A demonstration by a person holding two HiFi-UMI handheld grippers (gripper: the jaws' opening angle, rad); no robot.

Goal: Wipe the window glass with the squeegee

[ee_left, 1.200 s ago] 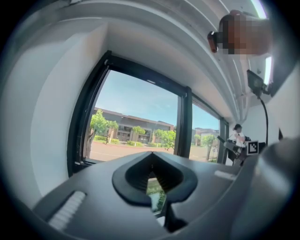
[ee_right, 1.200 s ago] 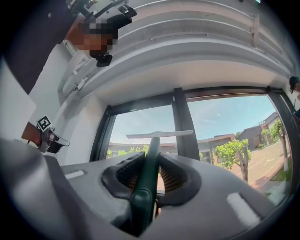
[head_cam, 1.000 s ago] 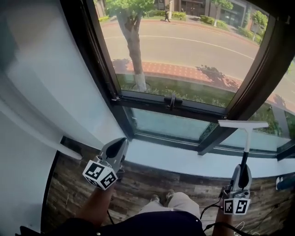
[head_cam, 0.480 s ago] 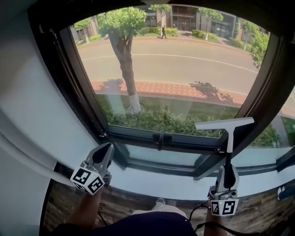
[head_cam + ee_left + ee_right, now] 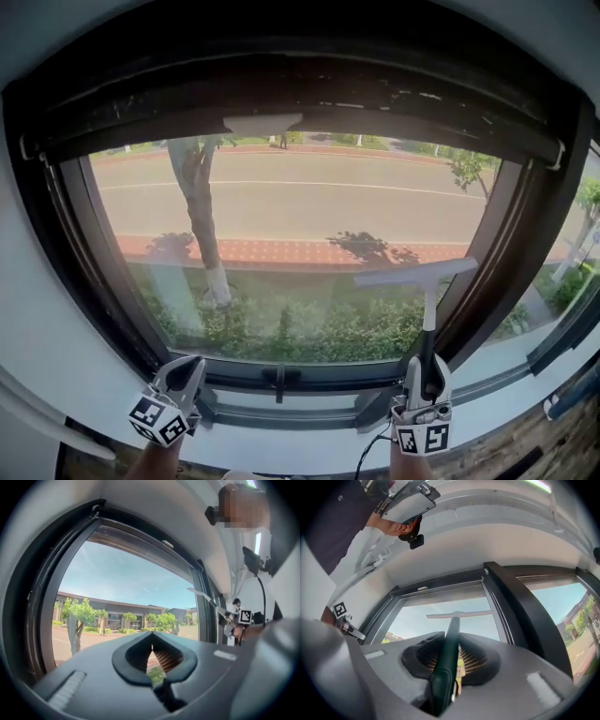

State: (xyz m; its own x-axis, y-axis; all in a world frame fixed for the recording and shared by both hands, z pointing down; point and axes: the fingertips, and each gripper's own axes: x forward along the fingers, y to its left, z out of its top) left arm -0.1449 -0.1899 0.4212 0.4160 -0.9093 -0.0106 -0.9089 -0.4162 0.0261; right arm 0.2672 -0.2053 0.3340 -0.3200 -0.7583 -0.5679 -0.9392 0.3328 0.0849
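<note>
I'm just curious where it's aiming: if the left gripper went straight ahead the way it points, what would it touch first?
Most likely the window glass: the left gripper points at the pane with nothing between, though depth is hard to judge.

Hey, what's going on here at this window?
A person at a large dark-framed window holds a gripper in each hand. The right gripper is shut on the dark green handle of a white-bladed squeegee, blade up before the pane's lower right; contact with the glass is unclear. The left gripper is shut, empty, low by the frame.
</note>
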